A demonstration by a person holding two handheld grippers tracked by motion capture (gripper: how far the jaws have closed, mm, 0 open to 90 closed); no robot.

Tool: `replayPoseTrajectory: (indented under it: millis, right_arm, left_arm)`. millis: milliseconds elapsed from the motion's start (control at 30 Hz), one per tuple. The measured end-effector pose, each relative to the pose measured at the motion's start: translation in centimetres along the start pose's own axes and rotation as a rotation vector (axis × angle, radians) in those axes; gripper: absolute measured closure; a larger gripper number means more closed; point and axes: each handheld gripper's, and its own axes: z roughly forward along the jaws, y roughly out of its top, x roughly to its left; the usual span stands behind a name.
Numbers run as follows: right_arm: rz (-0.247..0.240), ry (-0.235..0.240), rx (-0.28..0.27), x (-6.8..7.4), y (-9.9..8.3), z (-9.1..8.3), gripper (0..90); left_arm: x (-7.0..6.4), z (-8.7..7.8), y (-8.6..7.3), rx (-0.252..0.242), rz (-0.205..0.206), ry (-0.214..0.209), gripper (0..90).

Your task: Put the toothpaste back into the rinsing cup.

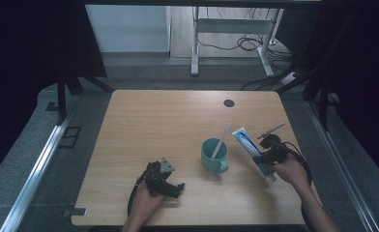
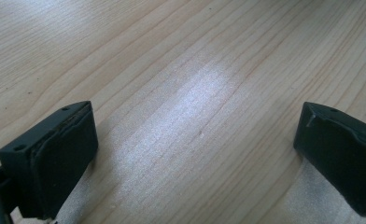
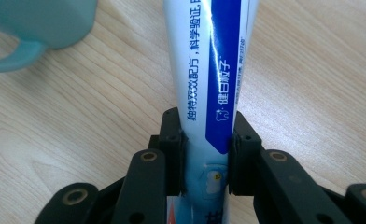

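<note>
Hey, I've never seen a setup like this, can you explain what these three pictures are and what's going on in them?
A person sits at a wooden table holding a hand-operated two-jaw gripper in each hand. The high view looks down from above. The other two come from cameras riding on the grippers. On the table stands a teal mug with a white toothbrush in it. The right gripper is shut on a blue and white toothpaste tube, beside the mug. The left gripper is open, holding nothing, low over bare wood.
</note>
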Motion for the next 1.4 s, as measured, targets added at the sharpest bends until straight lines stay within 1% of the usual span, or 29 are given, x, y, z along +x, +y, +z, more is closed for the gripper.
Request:
replayPoseTrajectory:
  millis: [400,700,800,900,1133,1300,1400]
  right_arm:
    - [0.006,0.004,-0.146,0.1,-1.1,-1.9,71.2]
    - [0.0,0.006,-0.25,0.5,-2.0,-2.8,71.2]
    - [0.009,0.011,-0.287,0.7,-2.3,-3.2,71.2]
    - [0.008,0.01,-0.323,0.8,-2.6,-3.5,71.2]
    - [-0.003,0.019,-0.411,1.2,-3.3,-4.0,71.2]
    - [-0.015,0.027,-0.455,1.6,-3.6,-4.0,71.2]
    - [-0.019,0.018,-0.476,1.8,-3.7,-4.1,71.3]
  left_arm:
    - [0.0,0.0,0.0,-0.003,-0.001,0.0,0.0]
    - [0.0,0.0,0.0,-0.004,-0.001,-0.001,0.0]
    - [0.0,0.0,0.0,-0.003,0.0,0.001,0.0]
    - [0.0,0.0,0.0,-0.004,0.002,0.0,0.0]
    - [0.0,0.0,0.0,-0.004,-0.001,-0.001,0.0]
    - [0.0,0.0,0.0,-0.004,0.0,-0.001,0.0]
    - [0.0,0.0,0.0,-0.003,0.002,0.001,0.0]
